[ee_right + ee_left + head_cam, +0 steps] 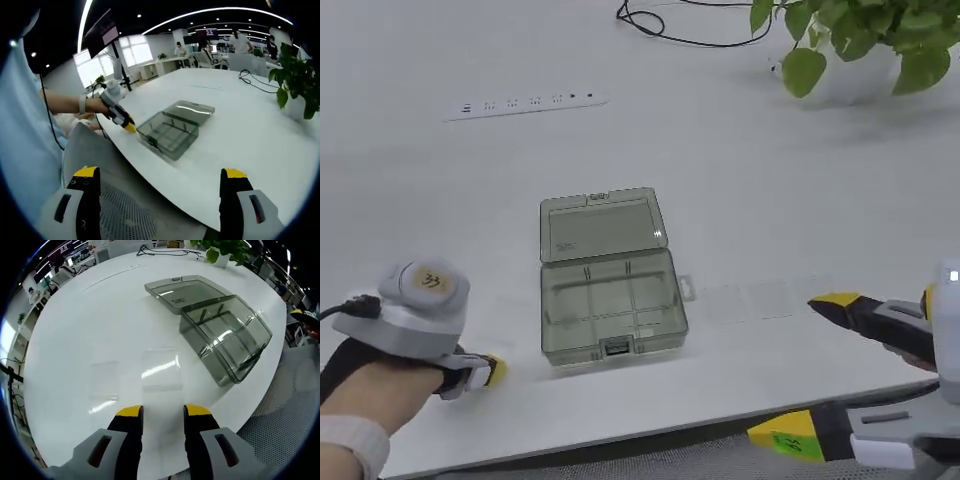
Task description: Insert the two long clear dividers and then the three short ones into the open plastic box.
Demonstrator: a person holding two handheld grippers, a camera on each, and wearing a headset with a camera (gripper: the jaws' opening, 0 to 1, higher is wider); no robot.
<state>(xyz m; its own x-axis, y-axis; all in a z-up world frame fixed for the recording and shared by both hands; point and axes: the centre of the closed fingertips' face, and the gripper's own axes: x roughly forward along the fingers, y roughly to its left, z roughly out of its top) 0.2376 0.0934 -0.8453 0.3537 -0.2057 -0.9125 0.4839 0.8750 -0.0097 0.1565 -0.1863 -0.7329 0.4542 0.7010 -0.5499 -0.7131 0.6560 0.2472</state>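
My left gripper (160, 412) and right gripper (162, 177) are both apart and empty, so I'd go in low and nip the nearest divider (160, 371) by its edge.

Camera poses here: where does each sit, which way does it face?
Head view: on the headset, looking down at the open box on the table; left gripper, a hand and right gripper show.
Left gripper view: on the left gripper, facing across the table past clear dividers; own jaws show.
Right gripper view: beyond the table edge, facing the box; own jaws, a forearm show.
Shared: the box, in all three.
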